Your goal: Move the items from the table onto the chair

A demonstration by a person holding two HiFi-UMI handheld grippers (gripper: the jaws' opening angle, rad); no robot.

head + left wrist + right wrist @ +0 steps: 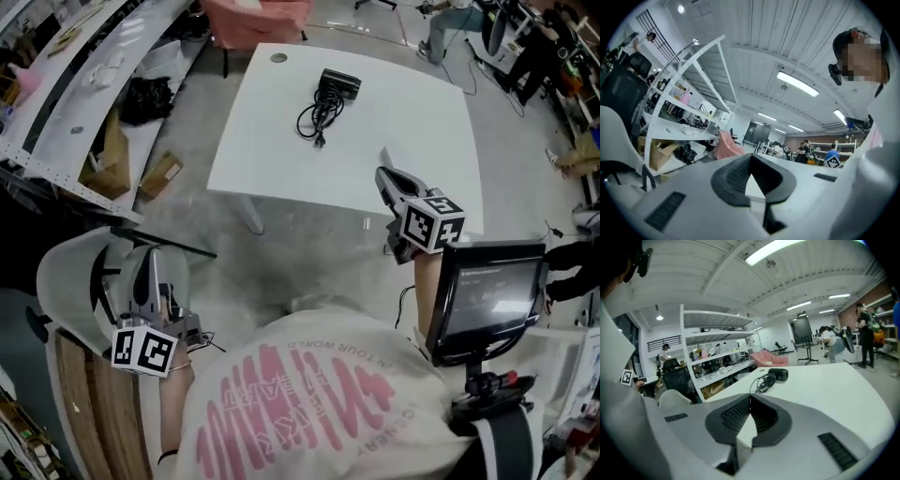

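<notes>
A black webcam (337,84) with its coiled cable (317,119) lies on the far half of the white table (412,122). My right gripper (384,178) hovers over the table's near edge, shut and empty, pointing toward the webcam (780,374), which lies well ahead of the right gripper (750,397) in its own view. A white shell chair (73,272) stands at the lower left. My left gripper (148,272) is over that chair, shut with nothing held. In the left gripper view the left gripper (751,157) points level across the room, with the chair's back (614,136) at the left.
A monitor on a stand (492,295) sits close on my right. White shelving (84,84) with cardboard boxes (159,173) runs along the left. A pink seat (258,19) stands beyond the table. People work at the far right (525,47).
</notes>
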